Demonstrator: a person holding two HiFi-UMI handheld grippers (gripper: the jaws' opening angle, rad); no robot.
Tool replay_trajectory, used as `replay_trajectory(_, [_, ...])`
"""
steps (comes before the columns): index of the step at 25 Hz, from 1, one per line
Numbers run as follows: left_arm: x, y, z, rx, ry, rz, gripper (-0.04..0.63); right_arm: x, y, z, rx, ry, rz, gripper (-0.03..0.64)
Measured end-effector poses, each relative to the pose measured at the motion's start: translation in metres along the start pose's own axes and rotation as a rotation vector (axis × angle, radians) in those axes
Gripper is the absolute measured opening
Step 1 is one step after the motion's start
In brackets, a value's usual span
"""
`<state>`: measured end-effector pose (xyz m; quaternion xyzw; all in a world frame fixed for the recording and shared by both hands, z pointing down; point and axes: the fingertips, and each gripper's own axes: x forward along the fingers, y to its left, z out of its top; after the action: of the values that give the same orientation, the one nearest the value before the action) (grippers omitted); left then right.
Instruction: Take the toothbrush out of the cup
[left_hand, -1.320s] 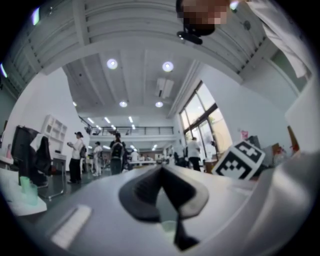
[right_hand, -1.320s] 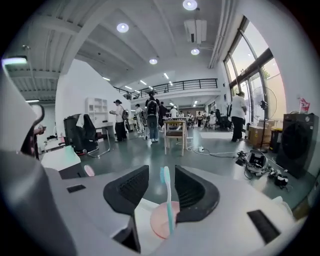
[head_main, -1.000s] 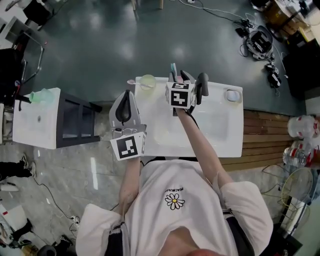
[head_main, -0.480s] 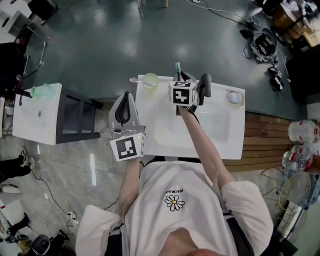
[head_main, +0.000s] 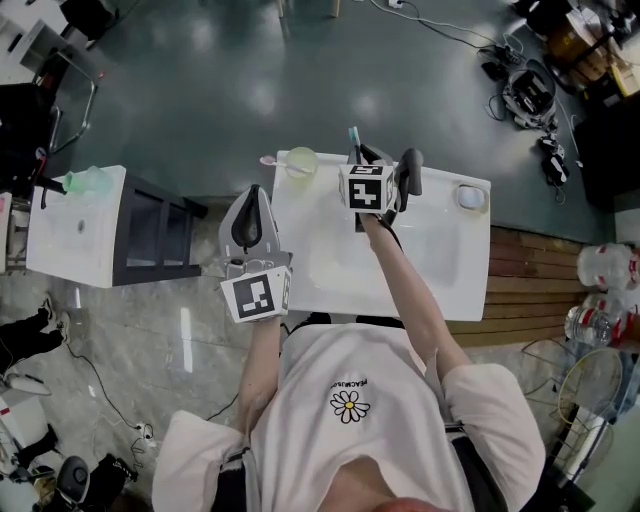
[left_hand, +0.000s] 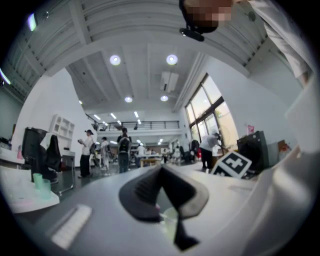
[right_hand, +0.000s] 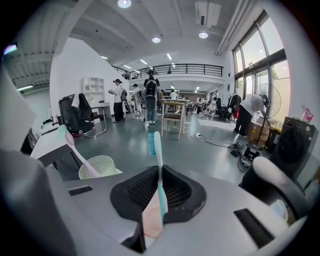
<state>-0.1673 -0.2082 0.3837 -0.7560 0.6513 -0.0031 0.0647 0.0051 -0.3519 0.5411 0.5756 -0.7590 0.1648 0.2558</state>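
A blue toothbrush (right_hand: 158, 165) stands upright in a pink cup (right_hand: 150, 222) at the back of the white washbasin (head_main: 440, 270). My right gripper (right_hand: 159, 172) has just been closing, and its jaws now press on the toothbrush handle just above the cup. In the head view the brush head (head_main: 352, 135) sticks up beyond the right gripper (head_main: 358, 152). My left gripper (head_main: 254, 192) hangs shut and empty over the basin's left edge. In its own view the left gripper (left_hand: 162, 172) points level with its jaws together.
A green cup (head_main: 300, 160) holding a pink toothbrush (right_hand: 75, 147) stands left of the right gripper. A black faucet (head_main: 405, 170) rises just to its right, and a small round dish (head_main: 466, 195) sits at the back right corner. A second basin (head_main: 75, 240) stands further left.
Both grippers have stayed where they were. The head view has shifted a little. The closing of the right jaws is too small to make out there.
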Motion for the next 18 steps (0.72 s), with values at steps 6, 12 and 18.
replay_trajectory(6, [-0.002,-0.002,0.003,0.003,-0.003,-0.002,0.005,-0.008,-0.002,0.009,0.002,-0.028,0.016,0.021])
replay_trajectory(12, [-0.003,-0.005,0.008,0.005,-0.018,-0.005,0.005,-0.021,-0.001,0.024,0.010,-0.075,0.042,0.020])
replay_trajectory(18, [0.000,-0.010,0.015,0.000,-0.037,-0.019,0.005,-0.049,-0.002,0.058,0.023,-0.164,0.057,0.020])
